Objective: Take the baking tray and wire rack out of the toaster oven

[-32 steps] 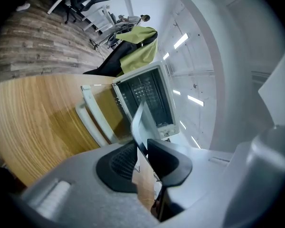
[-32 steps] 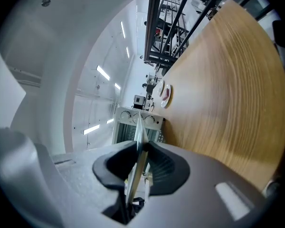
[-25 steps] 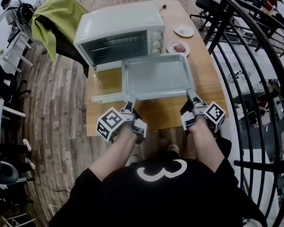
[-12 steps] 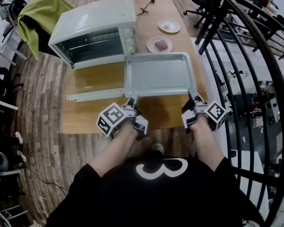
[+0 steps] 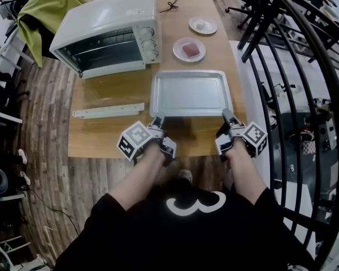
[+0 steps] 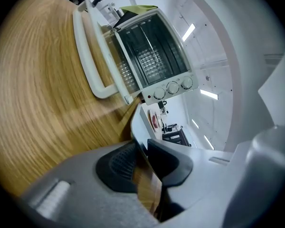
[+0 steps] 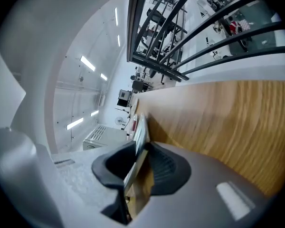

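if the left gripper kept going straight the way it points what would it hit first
The left gripper grips the baking tray, which would travel with it. Beyond that, probably the toaster oven's knob end; depth is unclear.

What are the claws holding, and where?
The baking tray, by its near rim: left claw at the left corner, right claw at the right corner, its jaws just eased wider, rim between them.
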{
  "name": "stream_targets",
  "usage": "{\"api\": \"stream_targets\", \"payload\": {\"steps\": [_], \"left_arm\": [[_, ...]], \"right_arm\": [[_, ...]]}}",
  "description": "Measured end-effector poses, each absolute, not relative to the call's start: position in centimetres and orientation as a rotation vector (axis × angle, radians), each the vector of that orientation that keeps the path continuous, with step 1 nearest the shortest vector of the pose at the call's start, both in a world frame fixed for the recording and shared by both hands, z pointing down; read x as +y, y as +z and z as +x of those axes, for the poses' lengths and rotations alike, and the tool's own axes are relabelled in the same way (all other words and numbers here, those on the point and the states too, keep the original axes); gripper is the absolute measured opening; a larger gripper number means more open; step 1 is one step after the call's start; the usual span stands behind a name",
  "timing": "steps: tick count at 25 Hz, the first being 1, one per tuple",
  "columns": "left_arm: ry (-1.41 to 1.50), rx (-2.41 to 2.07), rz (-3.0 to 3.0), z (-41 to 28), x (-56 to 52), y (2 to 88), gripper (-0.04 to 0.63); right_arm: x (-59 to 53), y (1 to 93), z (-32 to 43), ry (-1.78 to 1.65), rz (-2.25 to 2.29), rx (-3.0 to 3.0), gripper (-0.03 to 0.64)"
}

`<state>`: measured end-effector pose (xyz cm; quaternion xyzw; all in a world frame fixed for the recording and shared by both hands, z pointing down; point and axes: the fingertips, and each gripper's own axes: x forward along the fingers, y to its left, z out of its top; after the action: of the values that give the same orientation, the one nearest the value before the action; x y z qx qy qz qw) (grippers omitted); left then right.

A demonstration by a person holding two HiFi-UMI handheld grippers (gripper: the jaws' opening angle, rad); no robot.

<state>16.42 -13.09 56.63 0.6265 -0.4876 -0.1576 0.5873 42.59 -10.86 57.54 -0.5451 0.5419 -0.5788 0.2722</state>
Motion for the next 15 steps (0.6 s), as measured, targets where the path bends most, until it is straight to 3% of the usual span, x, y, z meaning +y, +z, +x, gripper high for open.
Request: {"api": "stream_targets", "payload": {"steps": [8,12,15], "left_arm": [[-0.284,-1.166,1.380,16.5,-13.2,58.5,0.083],[-0.219,-1.176,1.386,16.8,-12.9,58.8,0.088],[-0.195,-1.171,1.396,17.0,-12.6,58.6,0.196]], "right_arm": [[-11.2,59.0,42.3,-1.627,-1.593,1.546,0.092],[-11.1,59.2,41.9,-1.677,-1.623,1.612,0.130],[-11.0,59.1,41.2,-1.728,-1.538,1.629,0.193]]}}
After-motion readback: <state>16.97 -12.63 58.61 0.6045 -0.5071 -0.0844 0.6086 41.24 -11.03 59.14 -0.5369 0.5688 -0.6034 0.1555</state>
